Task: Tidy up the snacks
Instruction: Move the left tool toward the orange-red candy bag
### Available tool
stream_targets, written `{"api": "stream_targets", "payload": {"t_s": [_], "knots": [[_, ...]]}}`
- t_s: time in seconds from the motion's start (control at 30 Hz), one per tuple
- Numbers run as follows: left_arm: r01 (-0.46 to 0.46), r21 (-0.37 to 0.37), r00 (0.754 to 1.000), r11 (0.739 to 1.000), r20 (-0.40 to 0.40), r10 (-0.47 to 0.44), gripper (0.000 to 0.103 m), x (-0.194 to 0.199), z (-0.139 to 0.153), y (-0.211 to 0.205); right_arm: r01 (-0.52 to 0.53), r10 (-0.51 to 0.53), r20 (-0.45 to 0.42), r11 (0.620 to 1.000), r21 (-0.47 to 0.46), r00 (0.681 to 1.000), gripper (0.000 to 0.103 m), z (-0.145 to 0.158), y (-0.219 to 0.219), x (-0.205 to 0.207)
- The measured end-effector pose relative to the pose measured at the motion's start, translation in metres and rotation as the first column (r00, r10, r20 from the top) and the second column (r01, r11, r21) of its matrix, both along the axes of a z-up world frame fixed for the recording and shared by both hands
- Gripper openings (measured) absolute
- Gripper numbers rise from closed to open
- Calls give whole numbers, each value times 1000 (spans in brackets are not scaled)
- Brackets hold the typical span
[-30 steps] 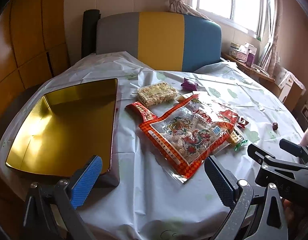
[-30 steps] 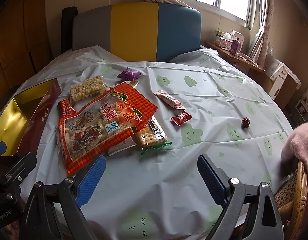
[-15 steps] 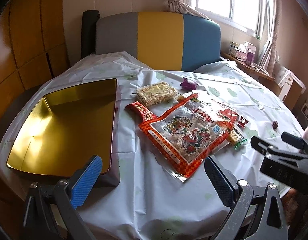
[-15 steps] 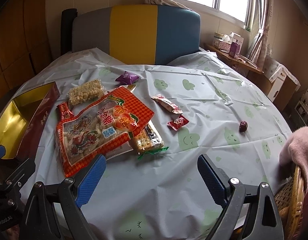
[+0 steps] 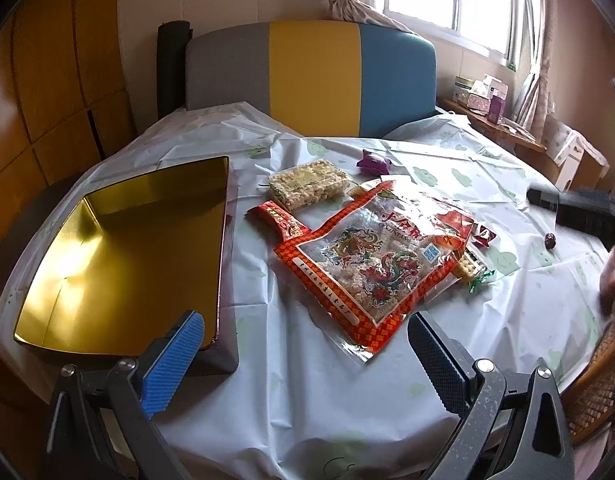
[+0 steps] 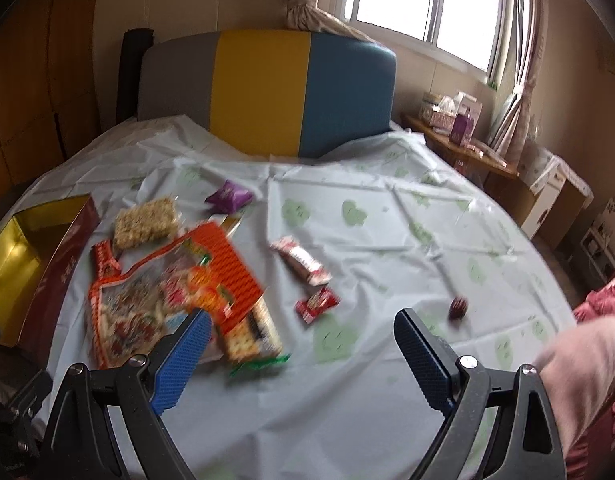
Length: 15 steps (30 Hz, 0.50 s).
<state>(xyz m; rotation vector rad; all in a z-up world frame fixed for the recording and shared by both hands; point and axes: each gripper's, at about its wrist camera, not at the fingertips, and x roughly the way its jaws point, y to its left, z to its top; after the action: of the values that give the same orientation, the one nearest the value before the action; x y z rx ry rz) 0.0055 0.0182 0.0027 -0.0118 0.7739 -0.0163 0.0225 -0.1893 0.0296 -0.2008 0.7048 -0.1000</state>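
On the worktop (image 5: 307,392), at its left edge, the gold-lined box (image 5: 119,248) lies open with nothing in it, while the snacks sit loose beside it: the big red bag (image 5: 371,264) in the middle, a rice bar (image 5: 307,184) and purple packet (image 5: 373,163) behind it, a cracker pack (image 6: 247,340) half under it, and two small wrappers (image 6: 301,264) and a date (image 6: 457,307) well apart to the right. Since a second ago the right hand-held gripper (image 6: 301,364) has swung forward over the cracker pack, its view now blurred, and the left hand-held gripper (image 5: 305,356) has stayed low near the box corner; both have their fingers apart and hold nothing. A tri-coloured chair (image 5: 311,80) stands behind, and a pink sleeve (image 6: 587,360) edges in at right.
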Motion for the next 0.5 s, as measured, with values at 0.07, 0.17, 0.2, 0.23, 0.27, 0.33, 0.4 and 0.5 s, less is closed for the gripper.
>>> {"api": "stream_targets", "payload": {"t_s": [0.07, 0.17, 0.2, 0.23, 0.27, 0.33, 0.4, 0.5], "knots": [[-1, 4, 1000, 1000, 0, 1, 102, 1, 0, -1, 1, 0, 22, 1000, -16, 1000, 95, 11, -7, 9], [2, 4, 1000, 1000, -4, -2, 102, 2, 0, -1, -4, 6, 55, 999, -40, 998, 95, 25, -20, 25], [3, 5, 1000, 1000, -5, -3, 102, 2, 0, -1, -12, 15, 69, 999, -46, 997, 95, 29, -25, 31], [7, 13, 1000, 1000, -7, -7, 102, 2, 0, -3, -19, 23, 76, 998, -54, 997, 94, 30, -29, 36], [11, 18, 1000, 1000, -8, -11, 102, 2, -1, -4, -27, 32, 77, 997, -68, 997, 95, 31, -33, 41], [17, 27, 1000, 1000, -10, -17, 102, 3, -1, -6, -56, 62, 65, 994, -94, 996, 94, 26, -42, 55], [22, 34, 1000, 999, -14, -21, 102, 4, -1, -8, -50, 56, 42, 992, -113, 998, 94, 17, -54, 67], [30, 40, 999, 999, -20, -29, 102, 6, -1, -10, 18, -19, -32, 999, -36, 999, 94, 5, -77, 85]]}}
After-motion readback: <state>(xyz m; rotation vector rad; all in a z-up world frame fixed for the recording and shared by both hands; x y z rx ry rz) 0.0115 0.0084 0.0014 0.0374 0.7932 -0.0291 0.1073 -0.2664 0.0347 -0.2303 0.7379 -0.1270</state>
